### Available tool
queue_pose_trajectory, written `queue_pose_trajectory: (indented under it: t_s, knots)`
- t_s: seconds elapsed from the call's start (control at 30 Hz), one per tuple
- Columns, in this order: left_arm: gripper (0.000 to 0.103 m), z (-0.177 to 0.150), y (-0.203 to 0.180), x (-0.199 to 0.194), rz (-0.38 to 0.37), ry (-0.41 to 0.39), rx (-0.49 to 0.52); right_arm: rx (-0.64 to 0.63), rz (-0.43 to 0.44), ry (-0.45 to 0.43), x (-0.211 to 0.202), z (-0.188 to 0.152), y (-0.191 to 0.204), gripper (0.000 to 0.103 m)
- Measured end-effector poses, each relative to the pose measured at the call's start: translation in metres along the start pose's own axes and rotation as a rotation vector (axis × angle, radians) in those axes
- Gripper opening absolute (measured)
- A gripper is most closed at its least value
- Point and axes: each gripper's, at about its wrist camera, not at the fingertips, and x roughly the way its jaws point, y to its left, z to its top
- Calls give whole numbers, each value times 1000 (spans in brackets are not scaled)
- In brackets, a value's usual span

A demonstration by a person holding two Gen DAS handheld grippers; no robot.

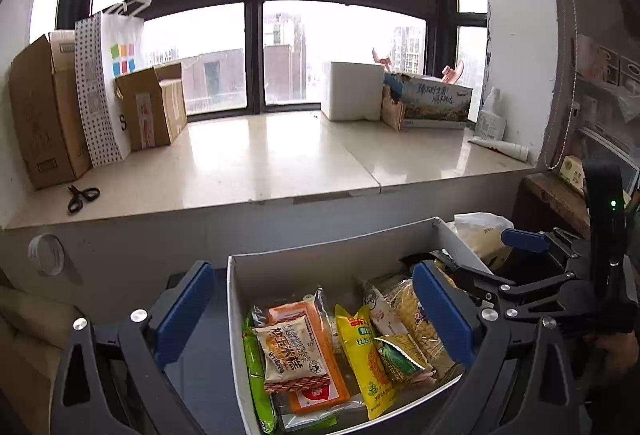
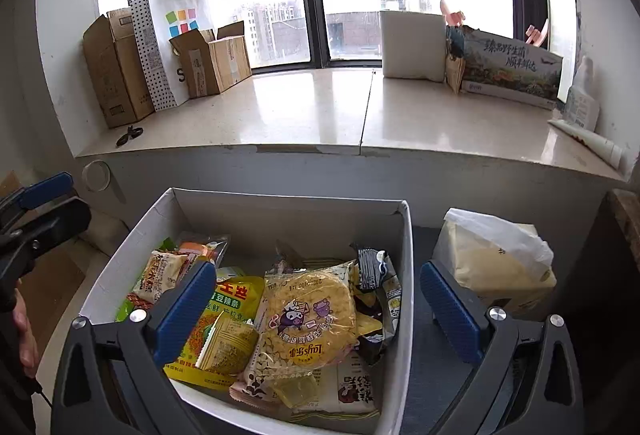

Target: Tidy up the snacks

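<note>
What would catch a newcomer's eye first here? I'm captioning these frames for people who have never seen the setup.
First, the white box low in the middle, crammed with bright snack packets, a round yellow noodle pack lying on top. Either side of it stand the blue-padded fingers of the open right gripper. Behind, a pale stone window ledge carries cardboard boxes and a white paper bag at its left end.

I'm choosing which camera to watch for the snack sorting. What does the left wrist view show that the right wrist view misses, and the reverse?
Left wrist only: the right gripper from outside, open and empty. Right wrist only: the Lay's packet seen face-on, and the dark packets beside it. Both: the white box of snacks, yellow packet, windowsill, scissors.
</note>
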Motion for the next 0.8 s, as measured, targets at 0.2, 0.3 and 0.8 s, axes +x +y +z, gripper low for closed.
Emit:
queue_pose_trajectory:
  t_s: [0.2, 0.3, 0.8]
  knots:
    - [103, -3, -5, -73, -64, -110, -52, -77, -61, -102, -60, 9, 30, 103]
    - [103, -8, -7, -103, -81, -125, -54, -61, -23, -126, -92, 8, 39, 103]
    - [103, -60, -17, -202, 1, -7, -83, -56, 104, -219, -235, -72, 69, 103]
